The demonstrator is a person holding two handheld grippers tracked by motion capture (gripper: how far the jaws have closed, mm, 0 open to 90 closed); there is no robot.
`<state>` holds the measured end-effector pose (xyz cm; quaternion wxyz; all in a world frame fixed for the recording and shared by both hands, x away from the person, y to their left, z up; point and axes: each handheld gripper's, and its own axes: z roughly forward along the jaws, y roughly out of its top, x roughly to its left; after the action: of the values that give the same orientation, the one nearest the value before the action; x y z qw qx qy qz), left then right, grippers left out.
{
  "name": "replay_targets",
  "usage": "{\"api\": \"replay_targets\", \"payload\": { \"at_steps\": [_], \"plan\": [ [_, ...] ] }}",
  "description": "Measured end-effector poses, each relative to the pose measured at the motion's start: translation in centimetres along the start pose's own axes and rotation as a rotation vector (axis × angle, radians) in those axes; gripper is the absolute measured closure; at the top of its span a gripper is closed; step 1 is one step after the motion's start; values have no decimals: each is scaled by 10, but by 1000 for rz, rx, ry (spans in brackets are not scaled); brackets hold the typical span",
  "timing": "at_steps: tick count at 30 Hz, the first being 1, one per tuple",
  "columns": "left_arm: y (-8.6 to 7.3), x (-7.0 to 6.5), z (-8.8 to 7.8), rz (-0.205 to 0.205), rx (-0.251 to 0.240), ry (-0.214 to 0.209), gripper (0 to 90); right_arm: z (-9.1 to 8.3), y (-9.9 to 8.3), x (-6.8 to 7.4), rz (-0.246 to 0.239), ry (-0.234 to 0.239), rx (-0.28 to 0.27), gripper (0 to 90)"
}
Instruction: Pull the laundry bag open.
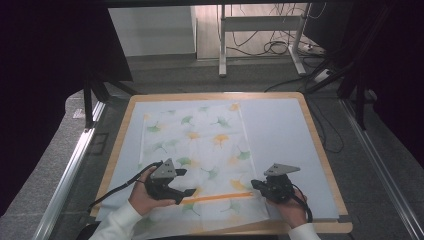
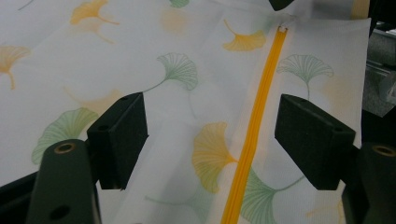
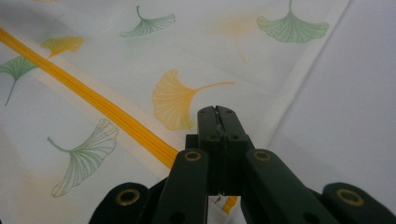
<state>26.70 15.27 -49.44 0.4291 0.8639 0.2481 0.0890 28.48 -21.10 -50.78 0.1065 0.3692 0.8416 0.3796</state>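
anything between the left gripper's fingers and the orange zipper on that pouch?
Nothing visible. The left gripper hangs open over the leaf-print pouch, and the orange zipper runs bare between its fingers. The right gripper is shut at the zipper's far end, off to the side.

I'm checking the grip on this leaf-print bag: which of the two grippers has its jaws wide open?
The left gripper: its jaws stand apart over the orange zipper. The right gripper is shut at the zipper's end.

No readable text, labels, brands, numbers or signs anywhere.
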Motion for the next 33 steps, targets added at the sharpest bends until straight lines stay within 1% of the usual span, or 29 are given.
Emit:
{"api": "replay_targets", "payload": {
  "at_steps": [1,2,3,4,5,6,7,9,10,11,15,17,21,22,23,24,25,26,27,31,32,33],
  "plan": [
    [0,0,0,0,0,0,256,1,0,-1,3,-1,-1,889],
    [2,-3,4,4,-1,-16,259,1,0,-3,5,-1,1,889],
    [2,-3,4,4,-1,-16,259,1,0,-4,6,-2,1,889],
    [4,-7,7,21,14,-12,259,1,0,-5,9,-3,1,889],
    [4,-7,7,21,14,-12,258,1,0,-5,9,-3,1,889],
    [6,-11,10,31,17,-15,258,0,1,-6,11,-4,-1,889],
    [6,-11,10,31,17,-15,258,0,1,-7,11,-4,-2,889],
    [9,-14,15,26,14,-34,259,1,0,-8,15,-5,1,889],
    [9,-14,15,26,14,-34,259,1,0,-9,16,-5,3,889],
    [10,-16,19,41,25,-27,259,1,0,-9,18,-4,5,889],
    [14,-20,28,61,40,-31,260,0,-1,-10,23,-1,8,889],
    [16,-21,32,60,41,-40,261,-1,-2,-9,27,4,3,889],
    [18,-23,38,56,41,-41,261,-7,-5,-5,31,12,-10,889],
    [19,-22,39,69,52,-40,261,-8,-5,-4,32,15,-14,889],
    [19,-23,41,51,37,-42,261,-8,-5,-4,32,15,-14,889],
    [20,-22,41,69,52,-41,262,-9,-6,-3,37,18,-18,889],
    [21,-22,43,53,40,-43,263,-10,-6,-2,37,19,-19,889],
    [22,-21,44,61,46,-44,263,-10,-6,-1,35,18,-21,889],
    [22,-21,45,52,40,-45,263,-11,-9,1,36,22,-16,889],
    [24,-22,51,56,45,-55,268,-15,-14,4,36,24,-12,889],
    [24,-21,52,55,46,-59,268,-17,-17,6,38,27,-11,889],
    [24,-21,53,47,44,-64,268,-17,-17,6,38,27,-11,889]
  ]
}}
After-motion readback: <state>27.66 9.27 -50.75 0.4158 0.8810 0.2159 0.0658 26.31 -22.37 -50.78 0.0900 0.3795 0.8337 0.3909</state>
